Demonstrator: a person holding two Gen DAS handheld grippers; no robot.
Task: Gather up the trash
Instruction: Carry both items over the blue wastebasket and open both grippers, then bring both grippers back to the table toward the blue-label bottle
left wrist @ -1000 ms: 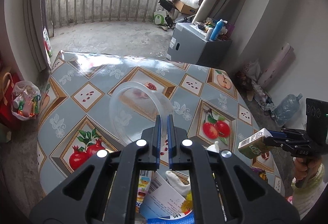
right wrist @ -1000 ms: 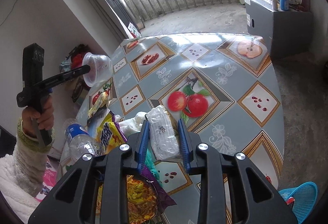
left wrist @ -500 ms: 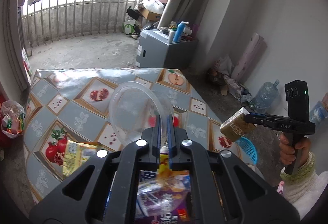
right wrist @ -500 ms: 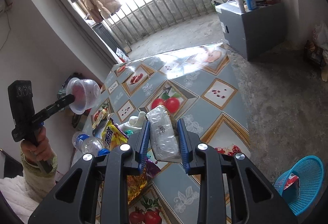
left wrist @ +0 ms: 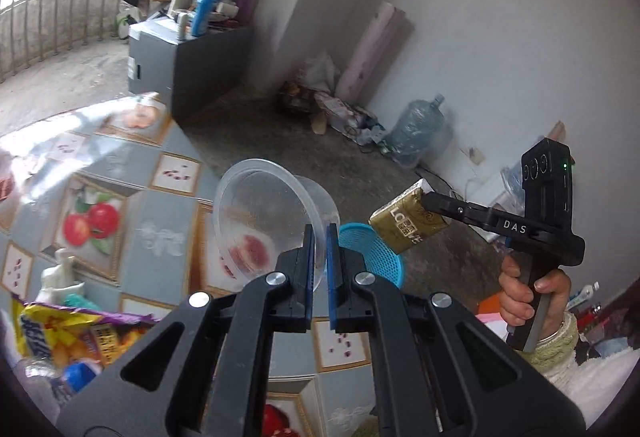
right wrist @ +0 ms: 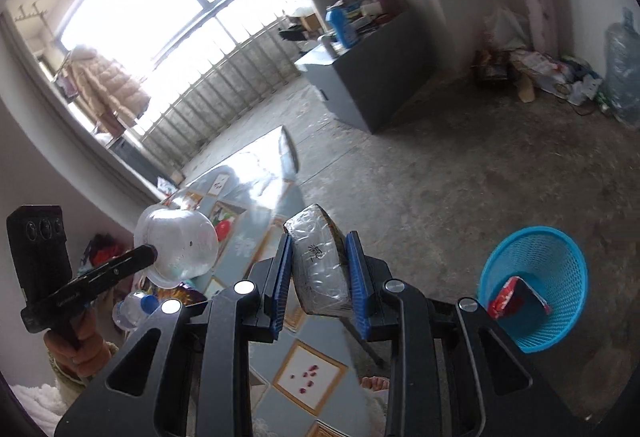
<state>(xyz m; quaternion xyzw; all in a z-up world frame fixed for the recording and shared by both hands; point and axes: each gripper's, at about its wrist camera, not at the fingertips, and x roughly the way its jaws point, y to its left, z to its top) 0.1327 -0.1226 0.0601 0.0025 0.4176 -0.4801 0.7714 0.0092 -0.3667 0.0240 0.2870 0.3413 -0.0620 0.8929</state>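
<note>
My left gripper [left wrist: 318,237] is shut on the rim of a clear plastic bowl [left wrist: 264,221] and holds it in the air past the table's edge; it also shows in the right wrist view [right wrist: 178,247]. My right gripper [right wrist: 320,257] is shut on a gold, plastic-wrapped packet [right wrist: 318,265], which also shows in the left wrist view [left wrist: 408,223]. A blue mesh trash basket [right wrist: 534,287] stands on the floor to the right with a red packet [right wrist: 516,297] inside. In the left wrist view the basket [left wrist: 372,253] lies just behind the bowl.
The table [left wrist: 140,205] has a fruit-print cloth. On it lie a yellow and purple snack bag [left wrist: 68,329], white crumpled tissue [left wrist: 60,277] and a plastic bottle [right wrist: 134,307]. A grey cabinet [left wrist: 180,65] and a large water jug [left wrist: 418,129] stand on the concrete floor.
Both grippers have swung right, away from over the table and toward the blue basket, each still holding its item. The basket now looks closer in both views.
</note>
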